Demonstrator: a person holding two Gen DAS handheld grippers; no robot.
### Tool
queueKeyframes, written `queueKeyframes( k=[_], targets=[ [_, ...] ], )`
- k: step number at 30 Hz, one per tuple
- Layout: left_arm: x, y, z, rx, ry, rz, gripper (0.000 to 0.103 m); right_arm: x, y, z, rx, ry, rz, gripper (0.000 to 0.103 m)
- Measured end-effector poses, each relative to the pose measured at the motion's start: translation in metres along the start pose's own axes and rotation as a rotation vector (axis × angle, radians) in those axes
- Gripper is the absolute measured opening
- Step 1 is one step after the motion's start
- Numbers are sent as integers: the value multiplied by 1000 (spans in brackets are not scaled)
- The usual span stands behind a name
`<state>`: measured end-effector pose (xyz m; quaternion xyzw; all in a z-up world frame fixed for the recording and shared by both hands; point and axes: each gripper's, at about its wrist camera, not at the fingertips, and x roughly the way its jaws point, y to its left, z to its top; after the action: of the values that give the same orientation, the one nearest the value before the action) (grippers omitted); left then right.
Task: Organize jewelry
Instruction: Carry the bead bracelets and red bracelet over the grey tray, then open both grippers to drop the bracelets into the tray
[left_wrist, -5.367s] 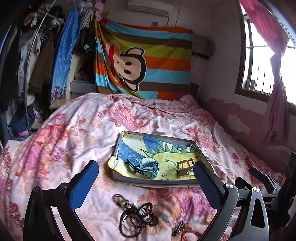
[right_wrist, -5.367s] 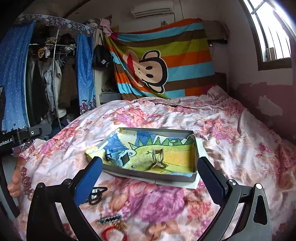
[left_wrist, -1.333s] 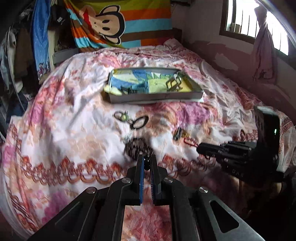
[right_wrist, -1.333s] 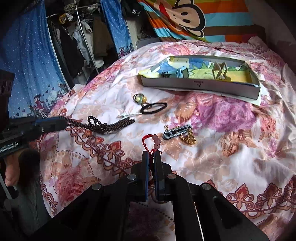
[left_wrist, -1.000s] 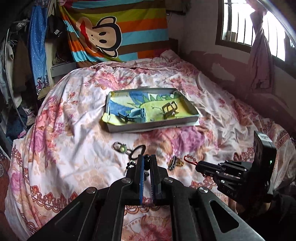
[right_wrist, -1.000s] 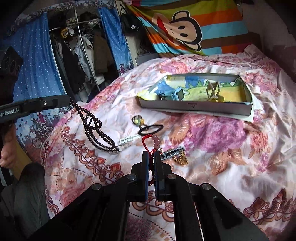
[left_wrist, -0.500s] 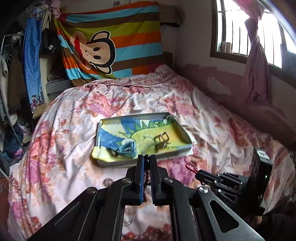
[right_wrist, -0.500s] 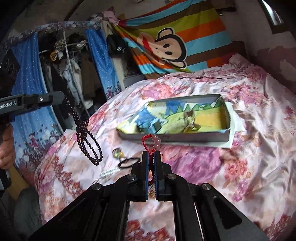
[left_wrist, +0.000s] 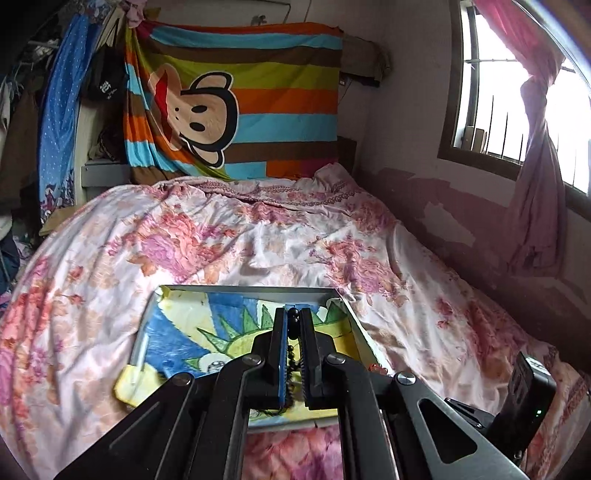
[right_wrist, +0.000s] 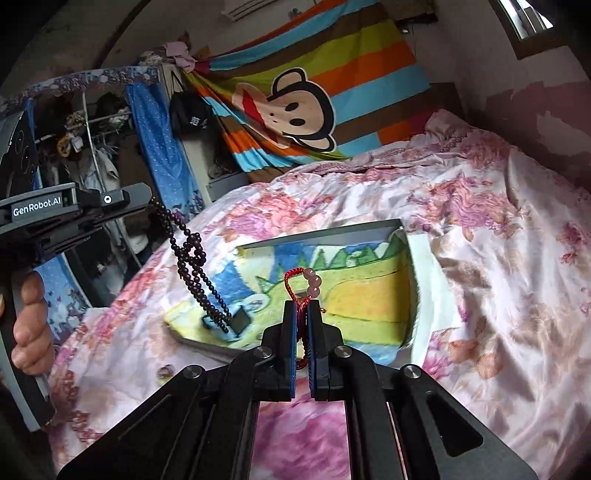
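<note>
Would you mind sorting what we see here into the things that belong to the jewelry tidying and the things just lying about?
Belongs to the job:
- dark bead string, held by the left gripper
- red cord bracelet, held by the right gripper
- tray
- blue watch in the tray

Just lying about:
- monkey blanket
- hanging clothes
- pink curtain

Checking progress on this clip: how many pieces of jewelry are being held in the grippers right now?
2. Dark bead strand hangs from the shut left gripper over the tray; red cord bracelet is pinched in the right gripper. Others may be hidden.
</note>
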<state>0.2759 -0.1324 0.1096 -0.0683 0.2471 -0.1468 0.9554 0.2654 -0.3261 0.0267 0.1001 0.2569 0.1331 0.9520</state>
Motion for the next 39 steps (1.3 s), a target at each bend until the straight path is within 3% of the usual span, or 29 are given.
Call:
queueKeyframes(
  k=[8,17,21,23,26,28,35,38,39],
  targets=[
    [71,13,-48,-42,114,1,6,47,-10,5,-28,46,7,5],
    [104,30,-81,-26,234,20,6,85,-12,-14,-51,133,23,5],
    [110,34,-88,-43,281,23,6,84,-15,-15,-44,132,16,6],
    [108,34,-88,-44,288,25,6,82,-15,-14,-47,129,5,9],
    [101,30,-85,-18,292,35,8,79,-17,-12,-43,126,-8,22],
    [93,28,-81,-3,285,38,8,75,-17,-10,-40,121,-19,37],
    [59,23,-64,10,252,46,32,39,-14,7,-20,44,-45,55],
    [38,25,-57,-17,209,49,68,17,-12,15,4,8,-31,61],
    [31,26,-55,-32,188,48,75,8,-11,16,8,-8,-25,65]
  ],
)
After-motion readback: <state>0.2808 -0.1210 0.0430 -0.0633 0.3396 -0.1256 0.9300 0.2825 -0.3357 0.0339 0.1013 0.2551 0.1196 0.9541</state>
